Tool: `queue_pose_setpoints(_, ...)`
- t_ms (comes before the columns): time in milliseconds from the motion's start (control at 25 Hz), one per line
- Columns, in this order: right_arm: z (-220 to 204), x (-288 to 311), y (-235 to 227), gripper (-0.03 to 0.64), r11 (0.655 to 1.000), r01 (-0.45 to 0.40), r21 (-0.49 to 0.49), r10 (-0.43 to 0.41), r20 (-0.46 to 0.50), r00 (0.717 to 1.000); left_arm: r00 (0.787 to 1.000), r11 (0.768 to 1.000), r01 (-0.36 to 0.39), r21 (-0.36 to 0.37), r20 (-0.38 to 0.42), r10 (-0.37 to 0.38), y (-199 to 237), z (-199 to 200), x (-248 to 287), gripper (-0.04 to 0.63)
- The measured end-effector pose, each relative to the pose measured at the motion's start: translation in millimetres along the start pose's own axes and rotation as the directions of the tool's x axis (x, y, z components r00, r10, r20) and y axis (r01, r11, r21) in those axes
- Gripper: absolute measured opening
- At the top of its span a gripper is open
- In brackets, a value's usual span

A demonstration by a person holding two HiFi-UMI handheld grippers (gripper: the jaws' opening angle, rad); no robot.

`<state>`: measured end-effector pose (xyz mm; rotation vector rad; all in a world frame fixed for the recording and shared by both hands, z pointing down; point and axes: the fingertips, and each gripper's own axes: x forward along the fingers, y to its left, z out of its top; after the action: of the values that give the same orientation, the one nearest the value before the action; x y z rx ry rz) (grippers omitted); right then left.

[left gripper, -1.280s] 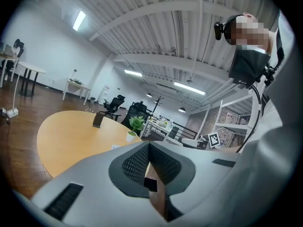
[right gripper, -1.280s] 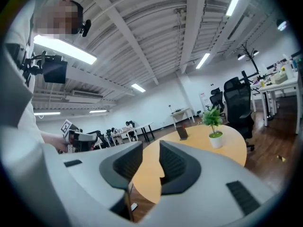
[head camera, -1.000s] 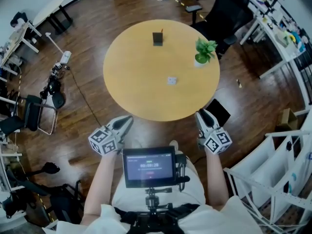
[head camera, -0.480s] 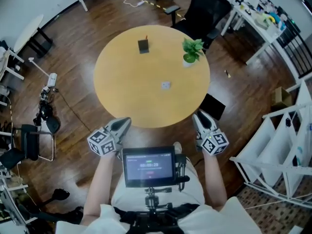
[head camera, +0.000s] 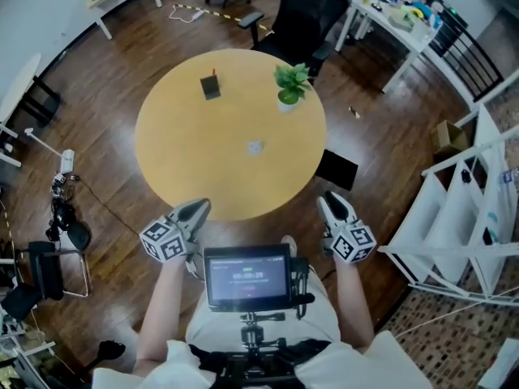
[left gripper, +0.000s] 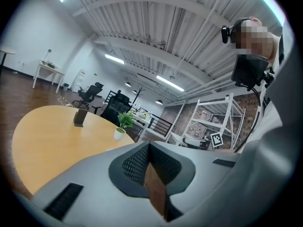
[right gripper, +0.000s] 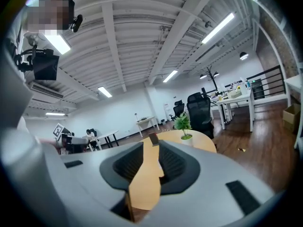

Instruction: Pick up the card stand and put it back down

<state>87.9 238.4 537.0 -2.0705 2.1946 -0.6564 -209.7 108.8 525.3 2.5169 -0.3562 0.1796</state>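
The card stand (head camera: 211, 86) is a small dark upright block with a red bit on top. It stands at the far left of the round yellow table (head camera: 186, 152). My left gripper (head camera: 197, 208) hovers at the table's near edge, jaws shut with nothing between them. My right gripper (head camera: 328, 201) is just off the near right edge, jaws open and empty. Both are far from the stand. In the left gripper view the card stand (left gripper: 80, 117) is distant beyond the left gripper (left gripper: 148, 150). The right gripper view shows the card stand (right gripper: 154, 139) past the gap of the right gripper (right gripper: 147, 167).
A potted plant (head camera: 289, 83) stands at the table's far right and a small white item (head camera: 255, 147) lies near the middle. A black panel (head camera: 336, 169) sits by the right edge. A white rack (head camera: 454, 209) stands right, an office chair (head camera: 300, 14) behind.
In the head view the table, stand and plant have drifted left and slightly down. Both grippers have stayed at the table's near edge, the left shut and the right open.
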Motion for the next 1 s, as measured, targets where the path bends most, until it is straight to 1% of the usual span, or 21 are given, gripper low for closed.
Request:
queue_pose_setpoints(160,5.6,-9.7,-7.3,0.117,1.000,0.007,0.008,-0.007,0.016,1.000,1.000,1.000,0.023,-0.012,-0.011,-0.023,-5.4,-4.1,17.1,0.000)
queue_pose_setpoints(360,16.2,-14.7,-26.1,0.115,0.999,0.029,-0.038,-0.028,0.031,0.999,0.999,1.000,0.030,-0.009,-0.019,-0.030,-16.3,-3.5,37.6,0.000)
queue_pose_setpoints(480,23.3,-16.0,-34.9,0.115,0.999,0.022,-0.039,-0.020,0.043,0.999,0.999,1.000,0.026,-0.002,-0.028,-0.026,-22.9,-1.6,45.8,0.000)
queue_pose_setpoints(640,38.4,-16.9,-37.9,0.115,1.000,-0.019,-0.008,0.020,0.060,0.998,0.999,1.000,0.003,0.006,-0.043,-0.003,-29.8,-2.6,51.9,0.000)
queue_pose_setpoints(760,55.6,-19.3,-42.6,0.115,0.998,-0.064,-0.019,0.065,0.085,0.994,0.998,1.000,-0.020,0.010,-0.057,0.021,-35.4,-6.4,61.0,0.000)
queue_pose_setpoints(1000,101.5,-34.6,-58.0,0.115,0.993,-0.111,-0.036,0.115,0.151,0.982,0.997,0.999,-0.041,0.011,-0.062,0.042,-53.5,-12.1,89.2,0.000)
